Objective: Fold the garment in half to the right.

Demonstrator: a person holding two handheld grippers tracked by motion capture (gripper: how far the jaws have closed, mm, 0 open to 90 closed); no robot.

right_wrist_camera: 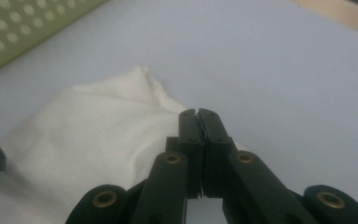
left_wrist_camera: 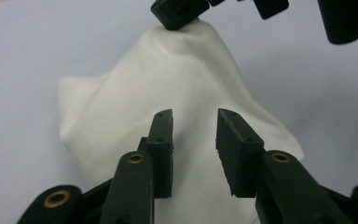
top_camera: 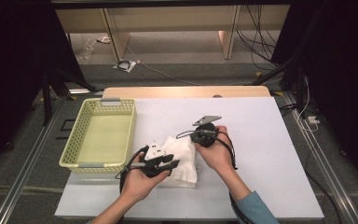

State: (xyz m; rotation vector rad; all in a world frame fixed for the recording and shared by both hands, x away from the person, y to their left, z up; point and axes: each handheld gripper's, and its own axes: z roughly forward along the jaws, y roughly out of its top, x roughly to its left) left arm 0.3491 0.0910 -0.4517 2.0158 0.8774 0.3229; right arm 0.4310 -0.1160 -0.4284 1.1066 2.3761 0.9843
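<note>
The white cloth (top_camera: 181,161) lies crumpled on the table (top_camera: 261,154) between the two grippers, one peak drawn up into a tent. That peak is pinched by the right gripper (right_wrist_camera: 198,113), jaws clenched on the fabric, apparently lifting an edge so it can be folded. The left gripper (left_wrist_camera: 194,122) hovers just short of the cloth's slope, jaws parted and empty. Beyond its outer side stands a yellow-green basket (top_camera: 81,140).
</note>
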